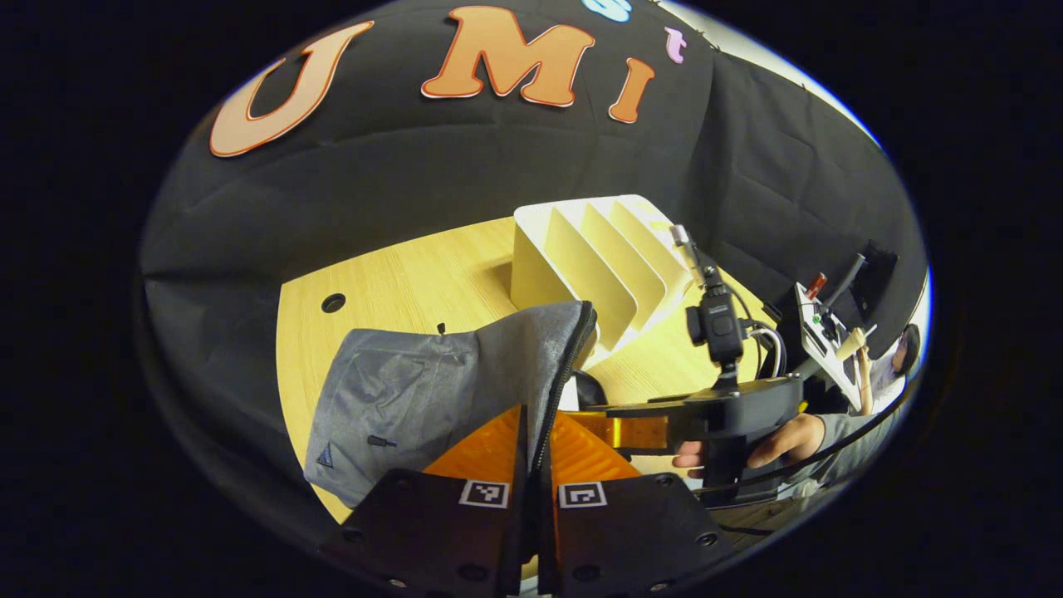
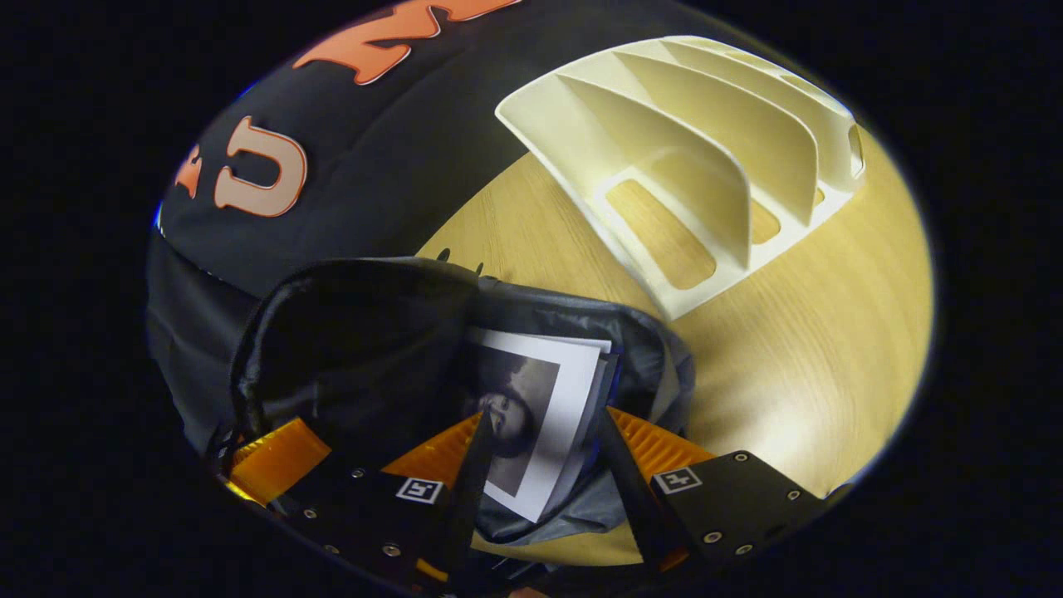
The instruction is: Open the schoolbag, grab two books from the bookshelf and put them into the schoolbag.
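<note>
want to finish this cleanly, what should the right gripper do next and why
Probably lift the right gripper straight up out of the schoolbag. Its fingers stand apart around the books, which already sit inside the bag, the bookshelf slots look empty, and the left gripper pinches the bag's zipper edge open.

Recording booth: black cloth wall (image 1: 432, 183) behind wooden table (image 1: 390, 282).

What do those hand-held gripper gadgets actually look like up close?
Each gripper, left and right, has dark bolted plates carrying small square black-and-white markers. The left gripper view also shows the right gripper's body with a small camera on a post, trailing cables, and a grey sleeve.
</note>
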`<state>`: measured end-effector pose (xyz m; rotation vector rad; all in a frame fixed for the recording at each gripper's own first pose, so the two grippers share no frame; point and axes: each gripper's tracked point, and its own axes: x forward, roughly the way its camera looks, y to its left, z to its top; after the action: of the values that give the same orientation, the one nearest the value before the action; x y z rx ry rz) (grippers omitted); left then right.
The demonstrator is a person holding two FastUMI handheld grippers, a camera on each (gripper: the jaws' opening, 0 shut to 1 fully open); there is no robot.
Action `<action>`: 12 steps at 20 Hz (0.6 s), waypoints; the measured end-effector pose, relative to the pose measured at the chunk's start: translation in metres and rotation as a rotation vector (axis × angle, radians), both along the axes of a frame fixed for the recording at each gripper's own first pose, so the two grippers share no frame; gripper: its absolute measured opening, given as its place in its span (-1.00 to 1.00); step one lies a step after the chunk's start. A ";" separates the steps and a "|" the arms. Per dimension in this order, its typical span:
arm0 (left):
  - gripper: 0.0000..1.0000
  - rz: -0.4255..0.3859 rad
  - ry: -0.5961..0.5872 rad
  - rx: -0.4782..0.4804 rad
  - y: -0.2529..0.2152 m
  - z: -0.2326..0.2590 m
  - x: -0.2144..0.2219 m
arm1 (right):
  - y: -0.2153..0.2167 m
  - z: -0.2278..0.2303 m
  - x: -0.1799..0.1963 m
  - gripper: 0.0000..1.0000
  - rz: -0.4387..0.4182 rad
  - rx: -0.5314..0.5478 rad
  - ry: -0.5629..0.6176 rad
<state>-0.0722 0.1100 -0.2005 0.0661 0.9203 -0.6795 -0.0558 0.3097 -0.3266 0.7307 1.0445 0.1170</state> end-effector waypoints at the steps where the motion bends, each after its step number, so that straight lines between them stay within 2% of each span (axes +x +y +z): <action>1: -0.79 0.006 0.009 -0.005 -0.004 -0.002 -0.002 | -0.017 0.007 -0.002 0.56 -0.009 -0.024 -0.019; 2: -0.75 0.009 0.014 0.005 -0.007 -0.005 -0.004 | -0.032 0.011 0.002 0.61 -0.020 -0.047 -0.036; 3: -0.71 0.013 0.011 0.022 -0.010 -0.008 -0.005 | -0.047 0.015 0.004 0.39 -0.029 -0.076 -0.052; 4: -0.69 0.015 0.002 0.032 -0.013 -0.008 -0.007 | -0.062 0.021 0.007 0.61 -0.036 -0.101 -0.076; 6: -0.53 0.017 -0.007 0.027 -0.024 -0.005 -0.011 | -0.091 0.035 0.014 0.62 -0.047 -0.155 -0.137; 7: -0.27 0.021 -0.015 0.033 -0.028 -0.002 -0.016 | -0.105 0.043 0.017 0.61 -0.049 -0.183 -0.173; 9: 0.07 0.043 -0.038 0.055 -0.039 0.001 -0.018 | -0.132 0.059 0.026 0.61 -0.055 -0.237 -0.240; 10: 0.13 0.060 -0.060 0.058 -0.044 0.005 -0.015 | -0.146 0.067 0.029 0.61 -0.051 -0.266 -0.267; 12: 0.46 0.101 -0.108 0.051 -0.062 0.017 -0.010 | -0.176 0.085 0.034 0.62 -0.038 -0.331 -0.327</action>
<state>-0.0818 0.0485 -0.1835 0.0998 0.8316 -0.5538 -0.0215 0.1336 -0.2418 0.4119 0.7137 0.0273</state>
